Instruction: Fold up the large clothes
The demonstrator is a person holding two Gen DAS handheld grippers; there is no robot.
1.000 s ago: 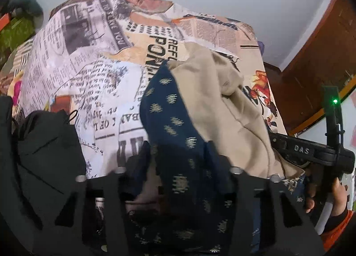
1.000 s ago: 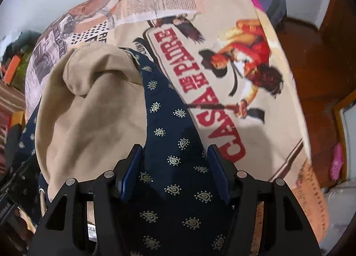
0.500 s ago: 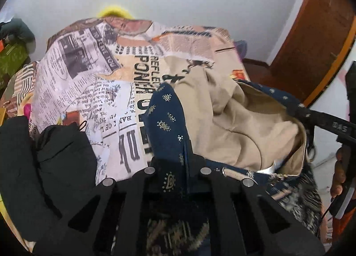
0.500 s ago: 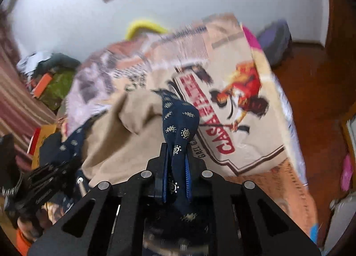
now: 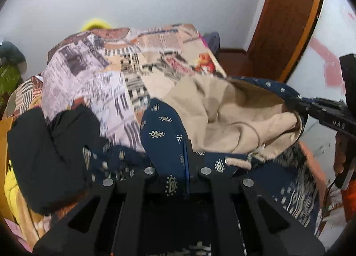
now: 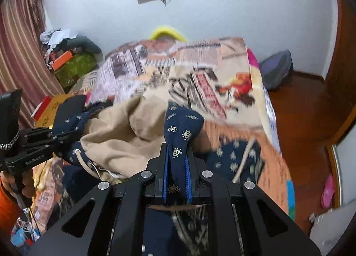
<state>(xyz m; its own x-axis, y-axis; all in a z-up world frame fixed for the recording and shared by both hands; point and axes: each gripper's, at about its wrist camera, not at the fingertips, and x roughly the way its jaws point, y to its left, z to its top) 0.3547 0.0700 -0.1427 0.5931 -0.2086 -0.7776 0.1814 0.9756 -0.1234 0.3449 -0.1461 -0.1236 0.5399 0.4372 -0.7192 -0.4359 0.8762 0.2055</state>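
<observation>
A navy paisley garment [image 5: 163, 131] with a beige lining [image 5: 224, 117] hangs open between my two grippers above the bed. My left gripper [image 5: 172, 166] is shut on one navy edge of it. My right gripper [image 6: 176, 162] is shut on another navy edge [image 6: 181, 126]. The right gripper also shows at the right of the left wrist view [image 5: 311, 106], and the left gripper at the left of the right wrist view [image 6: 51, 138]. The lining [image 6: 124, 133] sags between them. A drawstring eyelet [image 6: 77, 151] shows at the hem.
The bed has a newspaper-print cover [image 5: 93, 77]. A black garment [image 5: 46, 144] lies at its left edge. A cluttered green box [image 6: 73, 66] and a curtain [image 6: 17, 55] stand at left. A wooden door [image 5: 287, 22] and floor [image 6: 307, 104] are at right.
Both grippers closed on the navy edges and rose, lifting the garment off the bed. The views tilted up, so the wall and the wall-mounted screen now show.
</observation>
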